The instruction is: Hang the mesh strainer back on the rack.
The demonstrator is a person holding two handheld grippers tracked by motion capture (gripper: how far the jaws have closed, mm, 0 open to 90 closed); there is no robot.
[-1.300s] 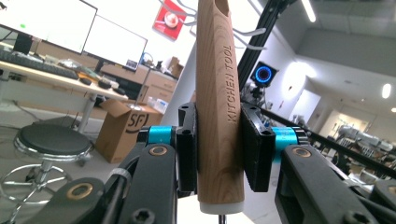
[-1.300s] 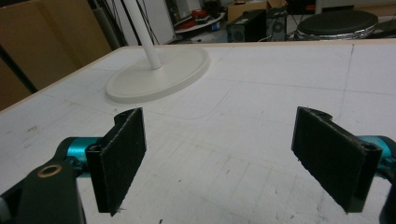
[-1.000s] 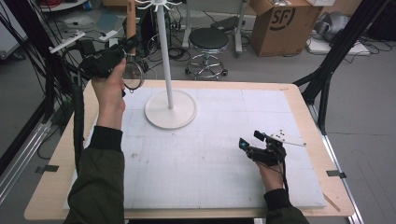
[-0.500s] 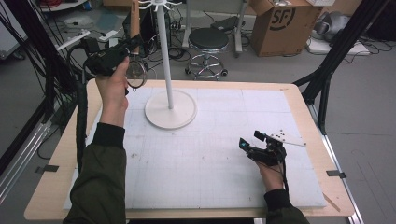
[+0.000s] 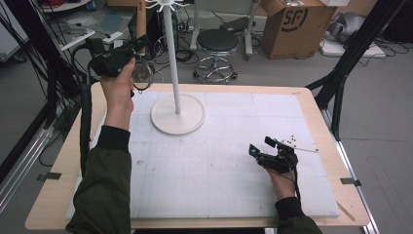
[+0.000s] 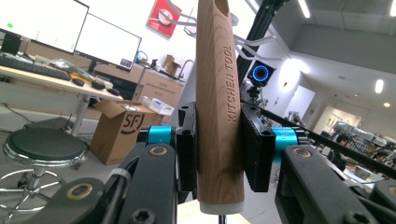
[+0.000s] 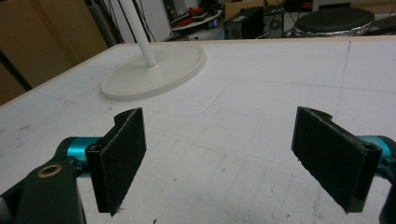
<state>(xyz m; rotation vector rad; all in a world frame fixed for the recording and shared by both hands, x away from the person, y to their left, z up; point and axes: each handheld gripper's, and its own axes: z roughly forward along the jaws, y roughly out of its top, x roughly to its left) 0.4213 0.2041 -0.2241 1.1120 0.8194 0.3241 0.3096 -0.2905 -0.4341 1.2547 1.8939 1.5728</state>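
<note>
White gridded mat (image 5: 219, 195) over a pale wooden table (image 5: 311, 97), workshop clutter behind; white hanging stand (image 5: 178, 114) planted on the mat's far left, its hooks up at the frame's top edge; left gripper (image 5: 127, 57) raised above the table's far-left corner, pads clamped on a wooden handle (image 6: 219, 107) stamped KITCHEN TOOL, handle upright in the left gripper view; a round wire head (image 5: 142, 74) hangs below the hand, probably a small strainer, though the high view is too coarse to be sure; right gripper (image 7: 233, 158) rests low on the mat near the right edge, jaws spread wide, nothing between them; step in hand looks like carrying the tool toward the stand for hanging; next move calls for lifting to hook height and lining the handle's top end with a hook; stand's pole sits just beside the tool and could be knocked; black stool (image 5: 217, 44) and cardboard box (image 5: 292, 24) on the floor beyond, well clear.
</note>
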